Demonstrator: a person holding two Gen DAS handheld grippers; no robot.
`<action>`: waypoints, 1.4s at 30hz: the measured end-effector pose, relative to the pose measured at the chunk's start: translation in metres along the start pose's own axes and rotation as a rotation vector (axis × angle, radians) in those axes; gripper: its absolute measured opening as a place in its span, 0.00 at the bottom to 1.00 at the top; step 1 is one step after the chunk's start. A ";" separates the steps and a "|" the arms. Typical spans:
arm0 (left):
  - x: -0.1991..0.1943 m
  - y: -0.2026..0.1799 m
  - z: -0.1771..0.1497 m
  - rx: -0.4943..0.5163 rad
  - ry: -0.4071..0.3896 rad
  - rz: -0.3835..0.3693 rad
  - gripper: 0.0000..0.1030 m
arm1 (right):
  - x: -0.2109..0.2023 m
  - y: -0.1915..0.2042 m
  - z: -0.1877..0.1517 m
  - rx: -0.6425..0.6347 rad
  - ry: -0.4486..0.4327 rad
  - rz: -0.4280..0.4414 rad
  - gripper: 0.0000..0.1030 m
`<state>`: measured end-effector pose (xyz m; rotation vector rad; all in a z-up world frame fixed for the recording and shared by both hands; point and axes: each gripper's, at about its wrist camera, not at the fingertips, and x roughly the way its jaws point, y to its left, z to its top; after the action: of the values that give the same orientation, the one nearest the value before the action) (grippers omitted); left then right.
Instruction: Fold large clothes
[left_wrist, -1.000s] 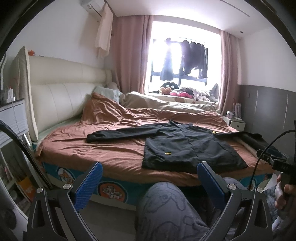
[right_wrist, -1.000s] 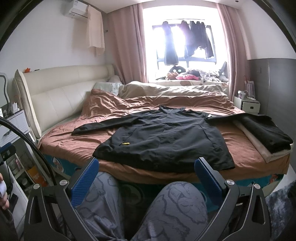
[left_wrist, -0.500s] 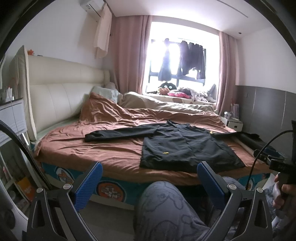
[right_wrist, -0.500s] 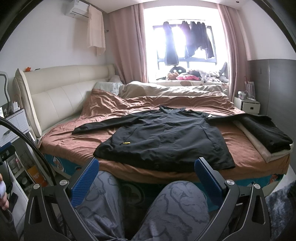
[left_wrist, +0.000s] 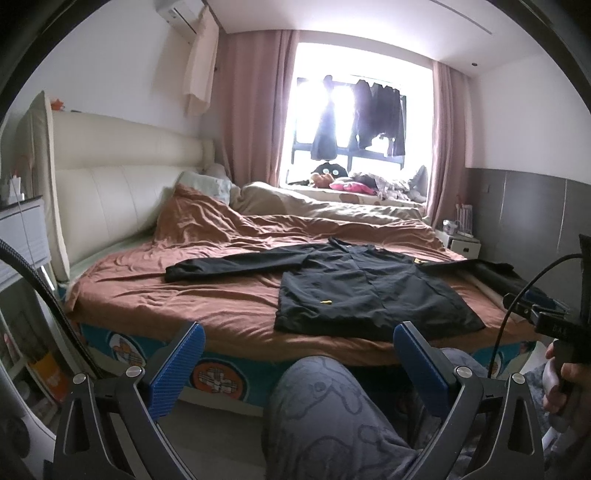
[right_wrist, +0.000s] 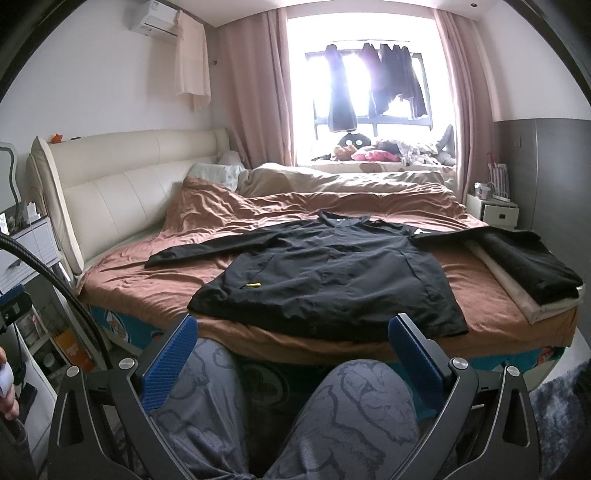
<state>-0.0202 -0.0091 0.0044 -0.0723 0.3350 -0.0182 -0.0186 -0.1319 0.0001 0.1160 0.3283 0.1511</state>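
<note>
bed (right_wrist: 147, 295) — large, brown sheet rumpled toward a cream padded headboard (right_wrist: 122, 195), cartoon-print base along the near edge. black jacket (right_wrist: 332, 280) — lay flat on the near half of the bed, front up, collar toward the window, hem at the near edge; one sleeve (left_wrist: 236, 264) stretched out toward the headboard, the other toward a folded dark garment (right_wrist: 532, 262) resting on a pale folded cloth at the bed's right corner. a small yellow zip pull (right_wrist: 253, 284) showed on the jacket's front. person's knees (right_wrist: 288, 410) in grey patterned trousers — sat between the cameras and the bed. left gripper (left_wrist: 295, 363) — blue pads spread wide, empty, held off the bed above one knee. right gripper (right_wrist: 291, 354) — likewise spread wide and empty, short of the jacket's hem. person's hand (left_wrist: 565, 384) gripped the right tool's handle at the left view's edge.
</note>
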 end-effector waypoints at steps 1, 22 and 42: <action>0.000 0.000 0.000 0.000 -0.001 -0.001 0.99 | -0.001 0.000 0.000 0.000 -0.002 0.001 1.00; -0.004 0.005 0.010 -0.027 0.000 -0.011 0.99 | 0.006 -0.002 0.003 -0.008 -0.030 0.029 1.00; 0.122 0.041 0.034 -0.076 0.123 0.034 0.99 | 0.124 -0.019 0.052 0.002 0.046 0.049 1.00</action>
<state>0.1065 0.0301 -0.0064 -0.1415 0.4603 0.0241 0.1167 -0.1343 0.0074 0.1224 0.3712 0.2024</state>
